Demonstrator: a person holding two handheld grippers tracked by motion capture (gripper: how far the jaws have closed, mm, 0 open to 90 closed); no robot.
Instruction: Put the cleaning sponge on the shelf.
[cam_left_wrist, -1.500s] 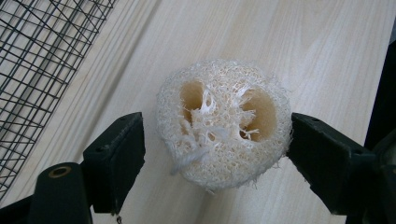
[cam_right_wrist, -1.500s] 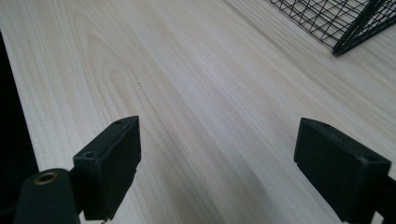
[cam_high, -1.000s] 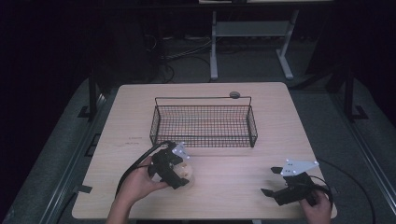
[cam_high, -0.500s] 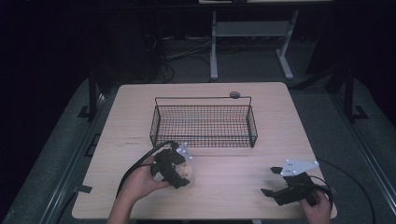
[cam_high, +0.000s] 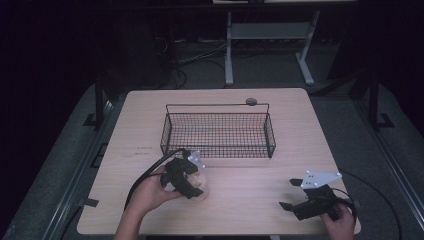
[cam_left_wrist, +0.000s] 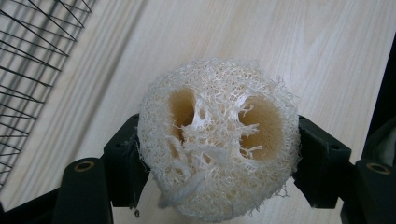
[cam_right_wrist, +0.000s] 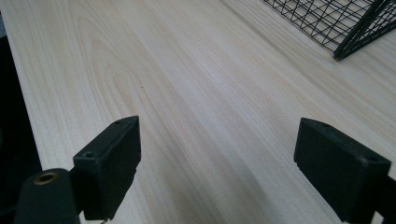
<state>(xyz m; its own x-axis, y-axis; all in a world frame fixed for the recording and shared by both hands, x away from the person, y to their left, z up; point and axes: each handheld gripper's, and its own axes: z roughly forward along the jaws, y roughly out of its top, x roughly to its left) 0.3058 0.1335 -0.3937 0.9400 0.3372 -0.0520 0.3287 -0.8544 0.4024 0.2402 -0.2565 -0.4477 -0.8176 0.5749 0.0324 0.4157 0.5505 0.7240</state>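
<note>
Gripping loofah (cam_left_wrist: 217, 140), left gripper (cam_high: 192, 181) nears basket (cam_high: 218, 148).

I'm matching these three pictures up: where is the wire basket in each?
High view: the wire basket stands mid-table, just beyond the left tongs, which grip a loofah sponge.
Left gripper view: its mesh crosses the upper left corner.
Right gripper view: one corner sits at the upper right.
Shared landmark: the pale wooden table.
</note>
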